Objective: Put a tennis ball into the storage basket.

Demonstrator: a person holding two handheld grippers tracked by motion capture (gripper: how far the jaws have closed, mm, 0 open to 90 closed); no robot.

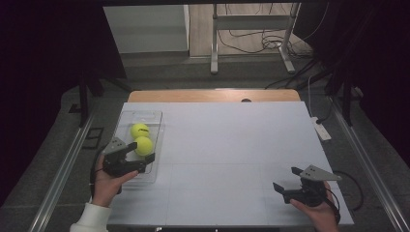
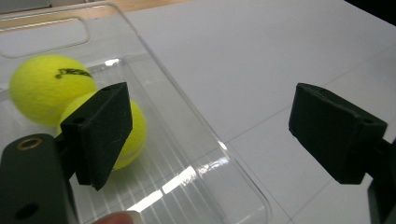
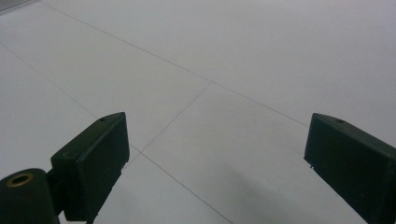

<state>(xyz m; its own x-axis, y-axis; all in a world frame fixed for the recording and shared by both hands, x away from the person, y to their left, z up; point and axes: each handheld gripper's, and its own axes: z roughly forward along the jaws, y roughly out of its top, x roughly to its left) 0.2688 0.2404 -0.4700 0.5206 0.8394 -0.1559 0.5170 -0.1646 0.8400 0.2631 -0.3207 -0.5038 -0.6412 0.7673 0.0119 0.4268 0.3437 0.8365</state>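
**High view: two tennis balls in a clear tray, left gripper beside them**

High view, left side of the white table [image 1: 232, 145]: a clear plastic tray [image 1: 126, 118] with two yellow tennis balls in it, touching each other. Far ball [image 1: 139, 130] toward the back of the tray, near ball [image 1: 143, 145] just in front of it. Left gripper [image 1: 141, 151] at the tray's near end, held in the left hand [image 1: 107, 182], one jaw on each side of the near ball, no pinch visible.

Left gripper view: jaws standing wide apart, nothing between them. Left-hand jaw over the tray, in front of the near ball [image 2: 133, 133] and hiding part of it; right-hand jaw out over the bare table. Far ball [image 2: 44, 88] with dark lettering on top, behind and to the left. Tray rim [image 2: 187, 112] running down between the jaws.

High view, right front corner of the table: right gripper [image 1: 286, 179] in the right hand [image 1: 316, 208], well apart from the tray.

Right gripper view: jaws wide, empty, above plain white table with thin seam lines
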